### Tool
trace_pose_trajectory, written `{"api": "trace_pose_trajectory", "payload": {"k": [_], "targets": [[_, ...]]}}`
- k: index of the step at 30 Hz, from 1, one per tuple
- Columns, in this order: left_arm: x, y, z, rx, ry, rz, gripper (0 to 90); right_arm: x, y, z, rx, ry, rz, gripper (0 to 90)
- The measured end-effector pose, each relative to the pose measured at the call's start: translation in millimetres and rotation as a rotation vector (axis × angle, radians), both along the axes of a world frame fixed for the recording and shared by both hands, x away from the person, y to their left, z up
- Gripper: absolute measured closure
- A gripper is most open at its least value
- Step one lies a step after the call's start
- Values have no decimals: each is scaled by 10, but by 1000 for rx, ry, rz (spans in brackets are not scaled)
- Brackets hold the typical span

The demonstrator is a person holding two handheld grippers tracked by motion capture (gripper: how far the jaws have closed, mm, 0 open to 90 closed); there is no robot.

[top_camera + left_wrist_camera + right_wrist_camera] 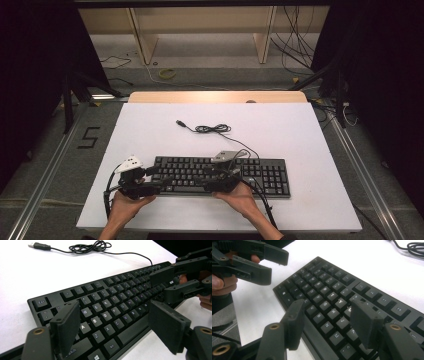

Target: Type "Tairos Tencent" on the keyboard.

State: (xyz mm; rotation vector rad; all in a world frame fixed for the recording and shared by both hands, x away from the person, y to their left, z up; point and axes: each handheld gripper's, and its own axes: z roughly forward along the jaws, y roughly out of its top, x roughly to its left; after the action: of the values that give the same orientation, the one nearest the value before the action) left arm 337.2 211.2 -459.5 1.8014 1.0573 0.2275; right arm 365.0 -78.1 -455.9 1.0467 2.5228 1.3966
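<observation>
A black keyboard (260, 175) (117, 290) (324, 282) lies flat on the white table (300, 130), close to the front edge. Its cable (212, 129) (90, 246) is bunched behind it and ends in a loose USB plug (179, 122). My left gripper (157, 182) (113, 315) (279, 266) hovers over the keyboard's left end, jaws apart with nothing between them. My right gripper (202, 180) (327, 312) (160, 286) faces it from over the middle keys. It stands open above the letter rows and holds nothing.
The person's hands (125, 205) (242, 197) come in at the table's front edge. White tabletop stretches behind and to the right of the keyboard. Beyond the table's wooden far edge (215, 97) are floor cables and shelf legs.
</observation>
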Motion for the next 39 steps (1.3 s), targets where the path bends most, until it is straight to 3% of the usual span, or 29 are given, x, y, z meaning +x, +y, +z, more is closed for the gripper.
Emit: {"api": "trace_pose_trajectory", "payload": {"k": [26, 33, 39], "targets": [[13, 4, -4, 4, 1, 3, 259, 63, 25, 35, 2, -5, -14, 427], [22, 15, -13, 18, 13, 12, 272, 103, 63, 51, 5, -12, -13, 454], [39, 48, -33, 45, 42, 36, 344, 148, 145, 48, -4, -11, -13, 510]]}}
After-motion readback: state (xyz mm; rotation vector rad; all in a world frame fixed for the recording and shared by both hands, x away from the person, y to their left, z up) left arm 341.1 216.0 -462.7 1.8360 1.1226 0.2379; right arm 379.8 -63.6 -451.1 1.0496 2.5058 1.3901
